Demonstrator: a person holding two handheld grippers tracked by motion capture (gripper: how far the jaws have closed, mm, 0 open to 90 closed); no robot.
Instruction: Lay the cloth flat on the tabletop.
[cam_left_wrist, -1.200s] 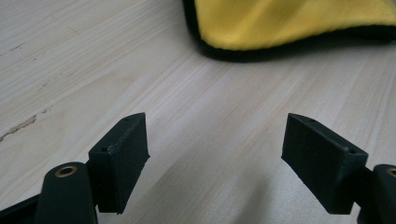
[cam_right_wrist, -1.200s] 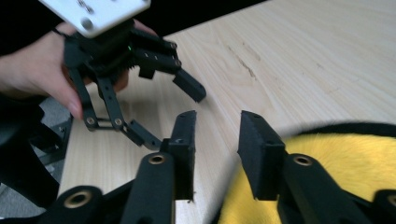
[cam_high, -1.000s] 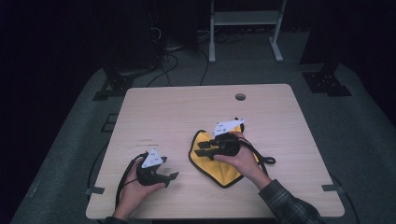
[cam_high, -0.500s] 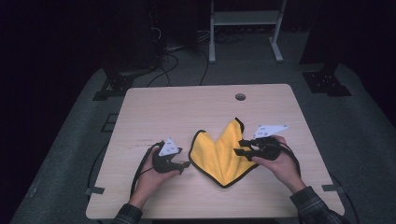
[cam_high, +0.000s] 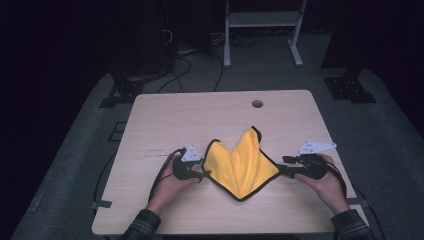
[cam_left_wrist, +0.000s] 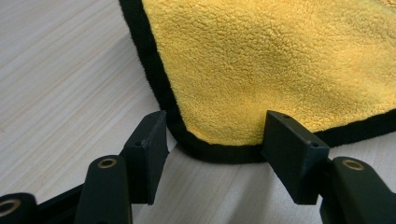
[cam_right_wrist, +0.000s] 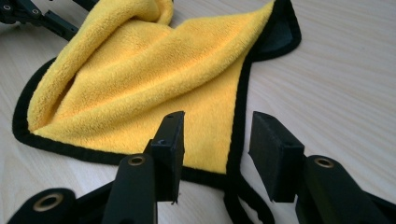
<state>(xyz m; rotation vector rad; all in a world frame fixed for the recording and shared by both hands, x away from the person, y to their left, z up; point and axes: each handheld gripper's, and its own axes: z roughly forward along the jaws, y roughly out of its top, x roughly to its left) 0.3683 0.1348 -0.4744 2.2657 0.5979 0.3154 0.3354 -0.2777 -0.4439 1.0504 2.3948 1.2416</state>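
A yellow cloth with a black border (cam_high: 240, 162) lies partly folded on the wooden table (cam_high: 200, 115), one flap raised toward the far side. My left gripper (cam_high: 204, 173) sits at the cloth's left corner, open. In the left gripper view that corner of the cloth (cam_left_wrist: 280, 60) lies between the spread jaws of the left gripper (cam_left_wrist: 217, 140). My right gripper (cam_high: 284, 167) is at the cloth's right corner, also open. In the right gripper view the black-edged corner of the cloth (cam_right_wrist: 140, 84) lies flat between the jaws of the right gripper (cam_right_wrist: 219, 135), and the left gripper (cam_right_wrist: 28, 14) shows at the far side.
A round cable hole (cam_high: 257, 104) is in the table's far half. A white metal stand (cam_high: 260, 20) and cables (cam_high: 185, 65) are on the dark floor beyond. Bare wood surrounds the cloth on all sides.
My right gripper has moved right, off the top of the cloth to its right corner, and the cloth has spread wider. My left gripper has moved right to the left corner.
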